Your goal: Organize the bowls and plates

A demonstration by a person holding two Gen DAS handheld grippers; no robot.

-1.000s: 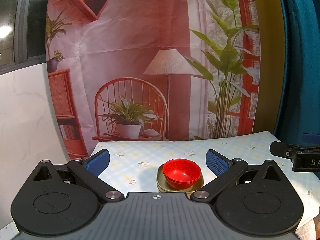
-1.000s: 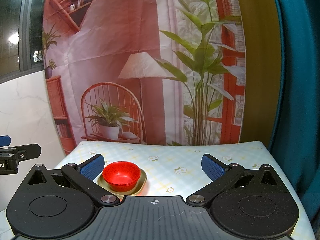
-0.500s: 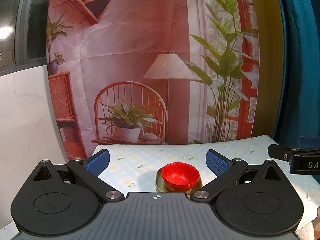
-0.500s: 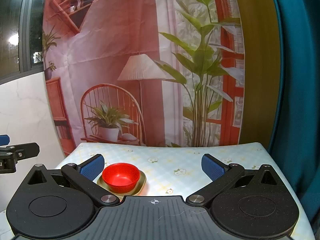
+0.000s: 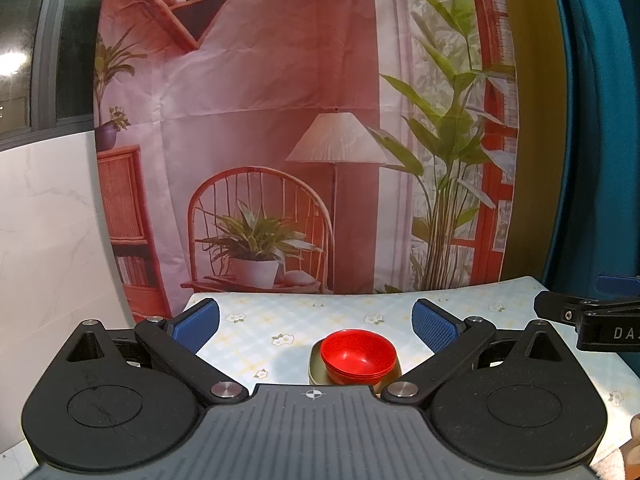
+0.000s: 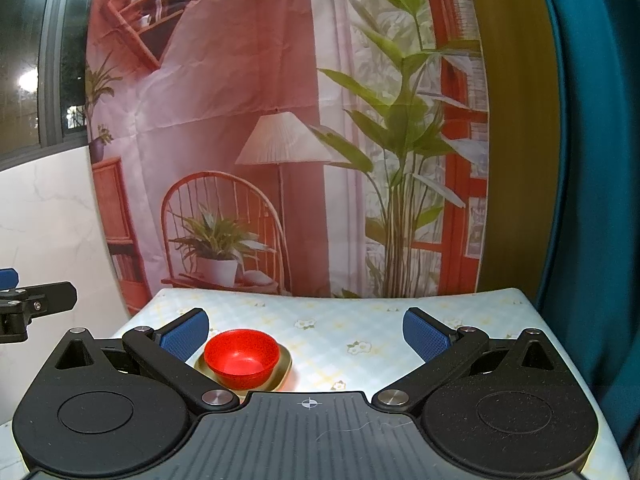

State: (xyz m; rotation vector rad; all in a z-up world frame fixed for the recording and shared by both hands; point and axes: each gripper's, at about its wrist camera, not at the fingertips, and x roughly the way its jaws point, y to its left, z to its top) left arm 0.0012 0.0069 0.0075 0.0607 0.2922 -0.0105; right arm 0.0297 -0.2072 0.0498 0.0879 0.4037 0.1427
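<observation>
The red bowls (image 5: pixel 358 356) sit stacked on an olive plate (image 6: pixel 280 368) on the bench (image 6: pixel 360 320), near its front and a bit left. The left gripper (image 5: pixel 316 322) and right gripper (image 6: pixel 306 330) are both spread wide, holding nothing, above the bench. The bowls look light, hard and smooth, maybe slippery. Pinching the rim looks best.

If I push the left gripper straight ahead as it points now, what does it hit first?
Probably nothing on the table: the left gripper sits open above the red bowls stacked on the olive plate, aimed over them toward the printed backdrop. Depth is unclear.
</observation>
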